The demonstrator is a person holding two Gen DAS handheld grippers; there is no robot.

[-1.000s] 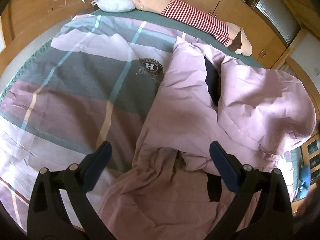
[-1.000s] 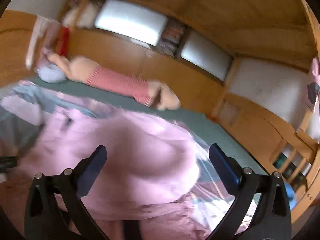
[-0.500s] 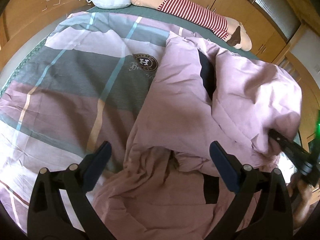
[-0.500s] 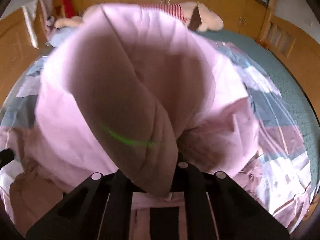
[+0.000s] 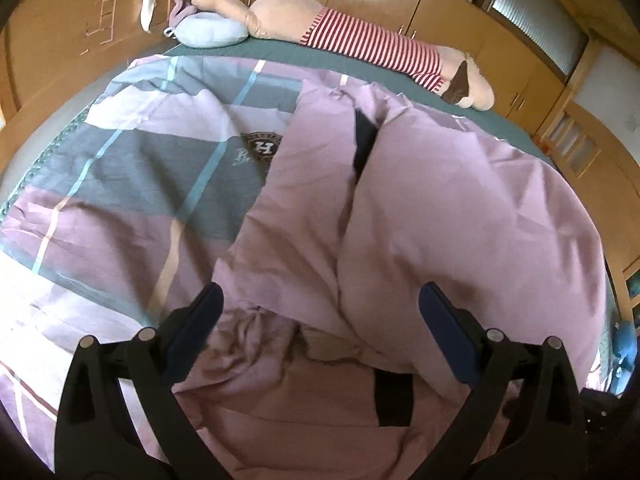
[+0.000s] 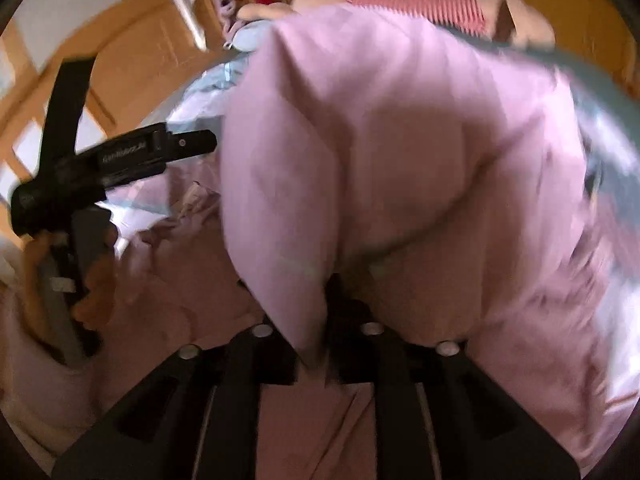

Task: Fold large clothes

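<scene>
A large pink garment (image 5: 440,216) with black trim lies crumpled on the bed. My left gripper (image 5: 320,316) is open and empty, hovering just above the garment's near folds. My right gripper (image 6: 320,300) is shut on a fold of the pink garment (image 6: 400,152) and holds it lifted, so the cloth drapes over the jaws and fills the right wrist view. The left gripper's body (image 6: 120,156) shows at the left of the right wrist view.
A plaid pink, grey and blue bedsheet (image 5: 132,184) covers the bed. A long plush toy in a red striped shirt (image 5: 360,40) and a pale blue cushion (image 5: 208,34) lie along the far edge. Wooden cabinets (image 5: 460,20) line the walls.
The right gripper went from open to shut on the garment and has carried the fold leftward over the rest. The left gripper stayed open and drew slightly closer to the cloth.
</scene>
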